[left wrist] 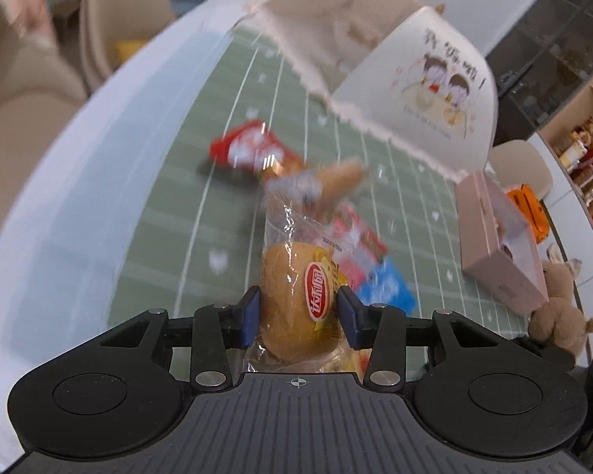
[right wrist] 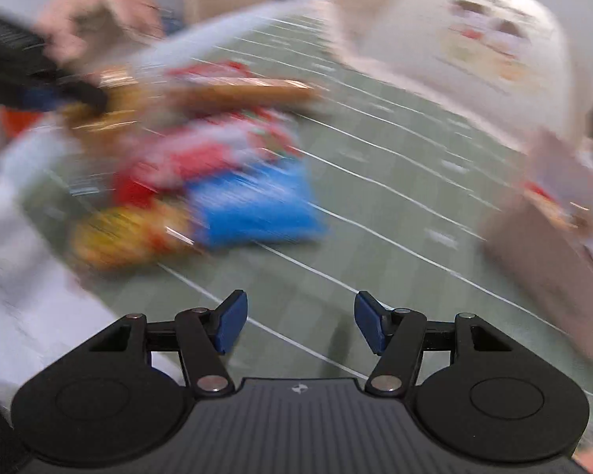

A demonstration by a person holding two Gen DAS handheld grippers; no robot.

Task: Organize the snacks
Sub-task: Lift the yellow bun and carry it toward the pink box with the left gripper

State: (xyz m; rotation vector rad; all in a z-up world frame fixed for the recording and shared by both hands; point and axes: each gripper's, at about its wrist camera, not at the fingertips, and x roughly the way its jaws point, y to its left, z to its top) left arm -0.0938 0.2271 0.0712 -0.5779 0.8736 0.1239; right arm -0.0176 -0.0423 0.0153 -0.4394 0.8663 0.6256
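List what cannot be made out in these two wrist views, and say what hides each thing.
- Left wrist view: the red packet is motion-blurred, so its print is unreadable.
- Left wrist view: the blue packet is partly hidden behind the wrapped bun that the left gripper holds.
- Right wrist view: the snack pile and white bag are smeared; no labels readable.
- Right gripper: open and empty.
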